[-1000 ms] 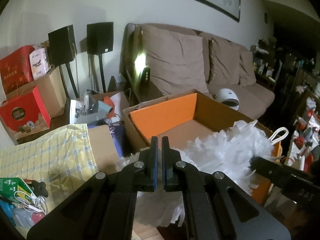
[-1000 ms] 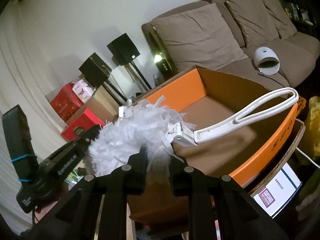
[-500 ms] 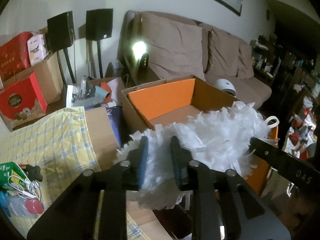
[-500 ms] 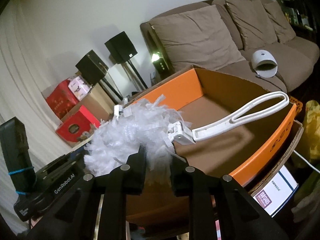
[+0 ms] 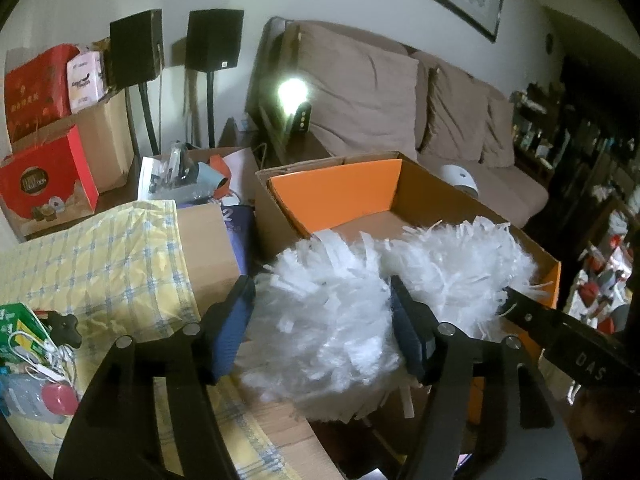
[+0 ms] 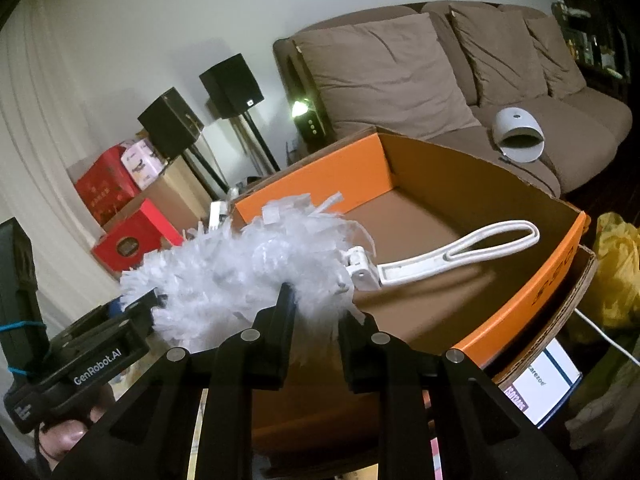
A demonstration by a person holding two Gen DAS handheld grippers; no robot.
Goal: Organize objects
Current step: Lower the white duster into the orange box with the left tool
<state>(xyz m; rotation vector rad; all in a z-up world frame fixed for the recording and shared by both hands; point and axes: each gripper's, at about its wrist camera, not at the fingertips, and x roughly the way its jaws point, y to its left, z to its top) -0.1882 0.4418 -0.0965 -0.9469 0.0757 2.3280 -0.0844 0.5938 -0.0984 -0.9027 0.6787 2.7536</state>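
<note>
- Two claws are seen at one white feather duster (image 5: pixel 332 320), which is held over the near edge of an open cardboard box (image 5: pixel 340 196) with orange inner walls.
- The left claw (image 5: pixel 322 330) is spread apart around the fluffy head of the duster; its jaws have just been opening, and the fluff lies between the blue pads (image 5: pixel 232 332) without being visibly squeezed.
- The right claw (image 6: pixel 314 312) is nearly together and is clamped on the fluff of the duster's head, close to where the handle joins.
- The white looped handle (image 6: pixel 460 252) of the duster is seen in the right wrist view, sticking out over the brown floor of the box, tilted slightly upward and apart from the box walls.
- The left claw's black body, marked with white lettering, is seen at the lower left of the right wrist view, with part of a hand (image 6: pixel 68 436) below it.
- A brown sofa (image 5: pixel 400 92) with loose cushions is placed behind the box, and a white domed gadget (image 6: pixel 518 140) is lying on its seat.
- Two black speakers (image 5: pixel 214 40) on stands are set against the wall, left of the sofa.
- Red boxes (image 5: pixel 44 184) are stacked on plain cartons at the far left.
- A yellow checked cloth (image 5: pixel 100 264) is draped over a surface beside the box.
</note>
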